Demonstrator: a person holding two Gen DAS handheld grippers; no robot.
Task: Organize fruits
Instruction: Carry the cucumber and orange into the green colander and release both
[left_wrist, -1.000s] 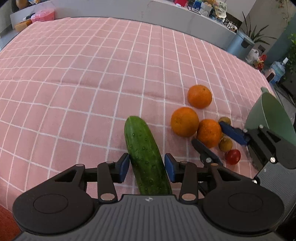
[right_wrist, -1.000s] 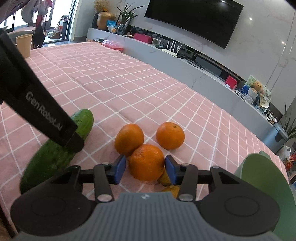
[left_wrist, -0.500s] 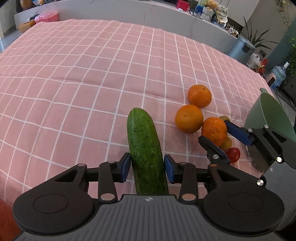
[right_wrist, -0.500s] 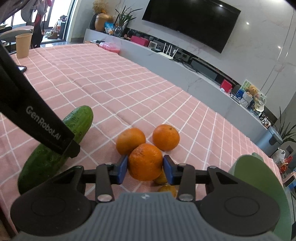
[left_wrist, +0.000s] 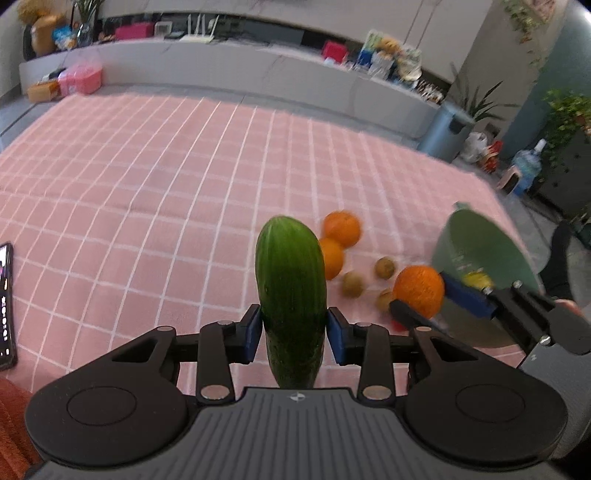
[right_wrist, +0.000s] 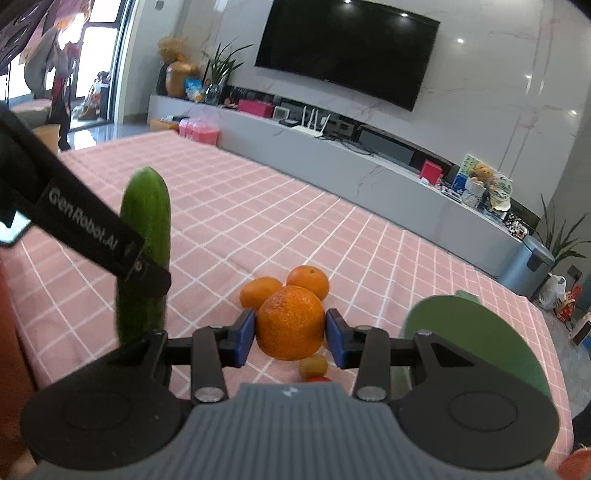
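Pink checked cloth (left_wrist: 147, 192) covers the whole table, with a grey media bench along the far wall and a dark screen above it. From the left wrist: the left gripper (left_wrist: 293, 334) has its blue pads pressed on both flanks of the cucumber (left_wrist: 290, 280), jaws closing tighter on it, and the cucumber stands up off the cloth, tip pointing away. Behind it, two oranges (left_wrist: 341, 229) sit touching on the cloth, three small brownish fruits (left_wrist: 352, 284) scattered just beside them. Over to the right the right gripper (left_wrist: 430, 295) comes in from the side, an orange (left_wrist: 419, 290) clamped in its pads, just in front of the tilted green bowl (left_wrist: 480, 243). A phone (left_wrist: 5, 306) lies at the left edge.

Switch to the right wrist: right gripper (right_wrist: 290, 334) pads squeezed on either side of the orange (right_wrist: 290, 321), lifted clear of the cloth. Two oranges (right_wrist: 308, 282) lie beyond it, a small brown fruit (right_wrist: 313, 365) and a red one (right_wrist: 319, 378) below. Green bowl (right_wrist: 472, 339) at right. At left, the cucumber (right_wrist: 146, 254) hangs nearly upright in the left gripper's black finger (right_wrist: 92, 232).
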